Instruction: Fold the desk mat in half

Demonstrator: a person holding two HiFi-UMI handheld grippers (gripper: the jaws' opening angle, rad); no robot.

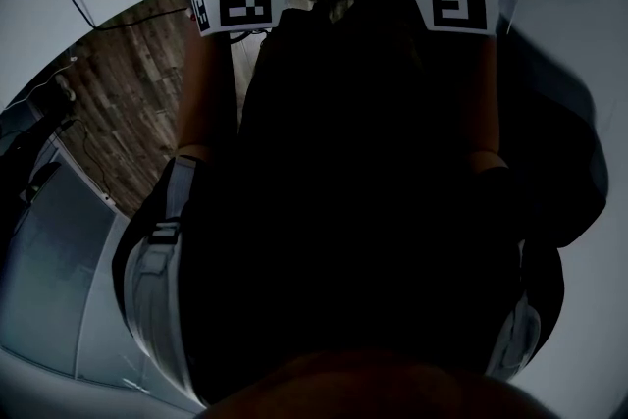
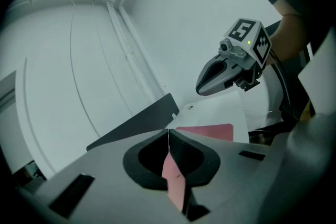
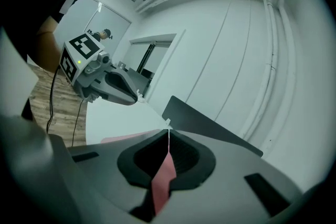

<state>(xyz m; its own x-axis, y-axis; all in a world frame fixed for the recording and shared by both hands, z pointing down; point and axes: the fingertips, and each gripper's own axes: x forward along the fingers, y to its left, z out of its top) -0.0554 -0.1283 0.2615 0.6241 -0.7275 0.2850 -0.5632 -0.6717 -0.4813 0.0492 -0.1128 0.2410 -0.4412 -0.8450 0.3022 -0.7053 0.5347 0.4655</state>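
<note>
The desk mat is pink on one face and dark on the other. In the head view its dark face hangs wide between both grippers and fills most of the picture. My left gripper is shut on a pink edge of the mat. My right gripper is likewise shut on a pink edge. More of the pink face lies on the white table. The two grippers stand side by side at the same height, their marker cubes at the top of the head view.
A dark flat panel lies beyond the jaws on the table's far side, before a white wall with pipes. Wooden floor with a black cable shows to the left. A doorway stands further back.
</note>
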